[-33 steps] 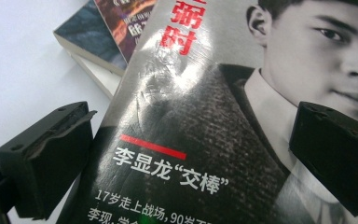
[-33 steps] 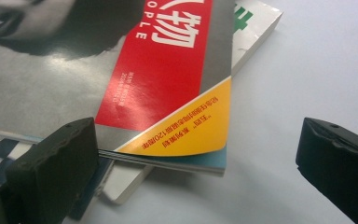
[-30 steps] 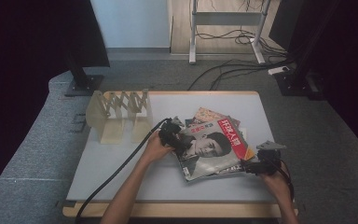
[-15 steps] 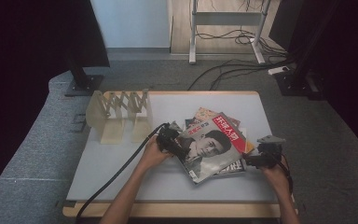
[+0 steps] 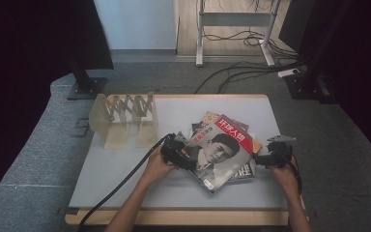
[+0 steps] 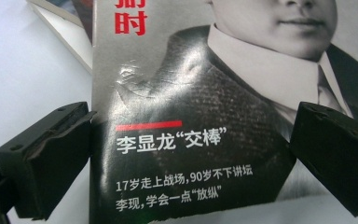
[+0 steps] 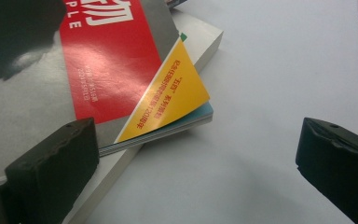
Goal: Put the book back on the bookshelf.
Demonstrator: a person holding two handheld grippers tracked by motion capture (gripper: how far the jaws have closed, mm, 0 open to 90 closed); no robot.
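A stack of magazines (image 5: 244, 169) lies right of the table's middle. The top magazine (image 5: 220, 150) has a grey portrait cover with a red title band and sits skewed on the stack. My left gripper (image 5: 176, 152) is at its left corner, open; in the left gripper view the cover (image 6: 191, 140) spans the gap between the two wide jaws of the left gripper (image 6: 191, 156). My right gripper (image 5: 270, 157) is at the stack's right edge, open. In the right gripper view the right gripper (image 7: 196, 163) faces a yellow page corner (image 7: 168, 98) poking out under the red band (image 7: 107, 60).
A wooden accordion rack (image 5: 125, 118) stands upright at the back left of the white table (image 5: 121, 169). Cables and black stand feet lie on the floor beyond the far edge. Bare tabletop (image 7: 284, 93) stretches right of the stack.
The top magazine has turned and shifted slightly on the stack. My left gripper has drawn a little toward the person; the right gripper has edged in toward the stack.
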